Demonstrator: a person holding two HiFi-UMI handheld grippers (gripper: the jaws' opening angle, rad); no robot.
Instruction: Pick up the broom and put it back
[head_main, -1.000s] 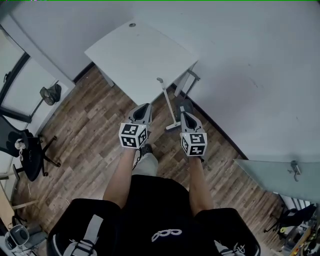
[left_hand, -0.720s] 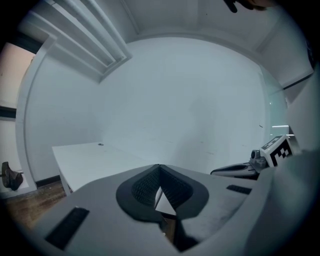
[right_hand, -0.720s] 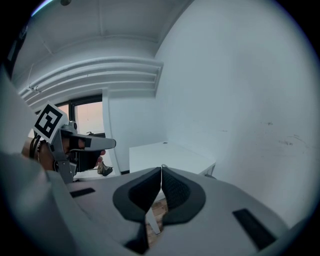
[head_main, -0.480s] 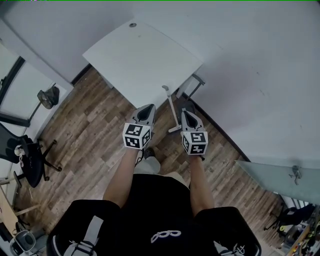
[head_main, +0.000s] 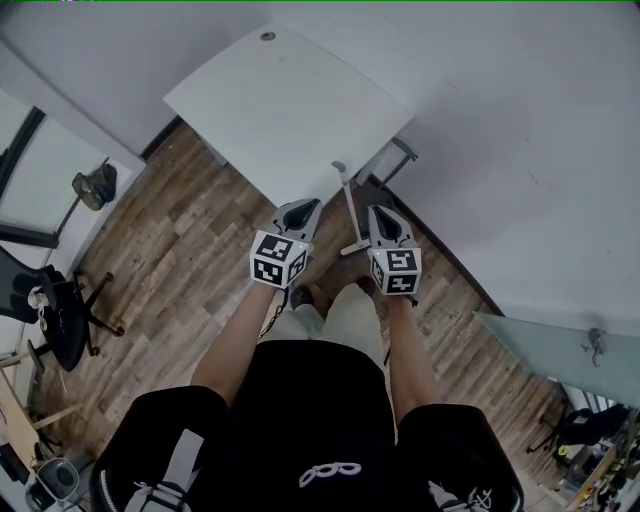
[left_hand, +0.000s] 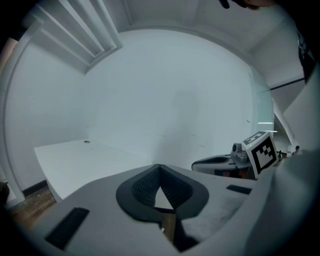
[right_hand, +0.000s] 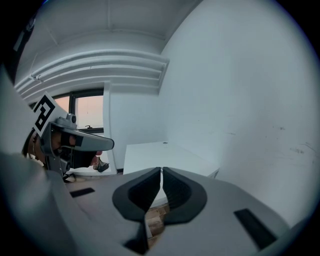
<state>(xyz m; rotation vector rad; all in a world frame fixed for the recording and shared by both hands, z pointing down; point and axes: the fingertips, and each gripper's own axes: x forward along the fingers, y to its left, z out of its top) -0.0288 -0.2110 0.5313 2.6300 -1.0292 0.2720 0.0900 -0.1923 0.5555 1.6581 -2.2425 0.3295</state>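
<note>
Left gripper (head_main: 303, 208) first: I see its jaws pressed tip to tip, nothing between them; right gripper (head_main: 380, 213) is the same, closed and empty; both are held out side by side over the wooden floor (head_main: 190, 250); just beyond and between them the white broom (head_main: 349, 210) stands on its head, handle up, untouched; its handle top sits by the near corner of the white table (head_main: 280, 100); I can't tell if it leans there; behind that, the pale wall (head_main: 520, 120).
</note>
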